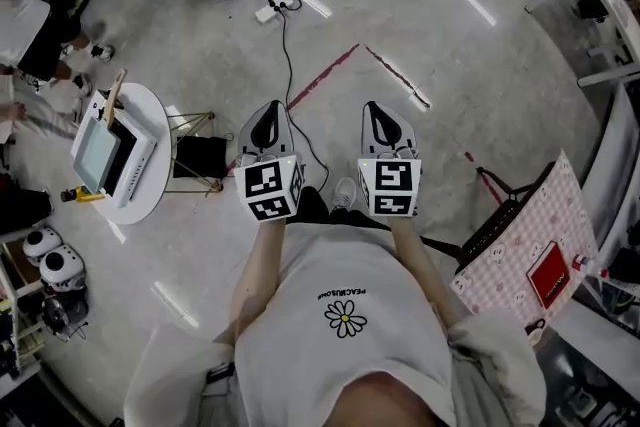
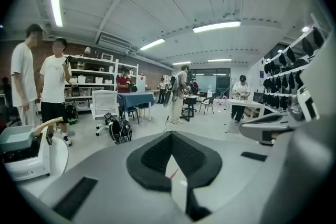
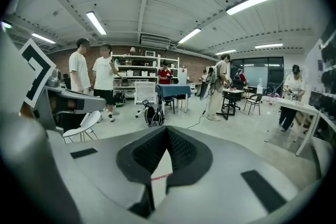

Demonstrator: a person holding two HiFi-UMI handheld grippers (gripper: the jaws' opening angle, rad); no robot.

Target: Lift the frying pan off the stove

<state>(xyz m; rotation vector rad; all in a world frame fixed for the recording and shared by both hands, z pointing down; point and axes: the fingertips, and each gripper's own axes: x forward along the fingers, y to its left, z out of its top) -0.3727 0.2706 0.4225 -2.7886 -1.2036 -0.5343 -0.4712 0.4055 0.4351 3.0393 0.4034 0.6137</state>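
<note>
Standing on a pale grey concrete floor point(image 1: 450, 65), holding the left tongs point(image 1: 268, 120) and the right tongs point(image 1: 383, 120) out in front, side by side, level and a little apart, marker cubes facing up. Clenched on nothing, the one as the other: in each gripper view, black ribbed pads brought together at the tips, with only floor seen through the narrow wedge behind them. Well apart from both tongs, off to the left: a square grey-green frying pan point(image 1: 100, 147) with a pale wooden handle point(image 1: 115, 95), sitting on a white boxy tabletop stove point(image 1: 135, 165), untouched. Under the stove, a small round white worktop point(image 1: 150, 110), with the stove set toward the worktop's left edge in the head view and the handle slanting up over its far edge. At the stove's near corner, close to the worktop's edge, a small yellow thing point(image 1: 82, 197) too small to tell. Just beside the worktop's right edge, between it and the left tongs, a black box on a thin wire stand point(image 1: 198, 157). Ahead on the floor, a black cable point(image 1: 288, 65) and a red tape line point(image 1: 325, 75).
</note>
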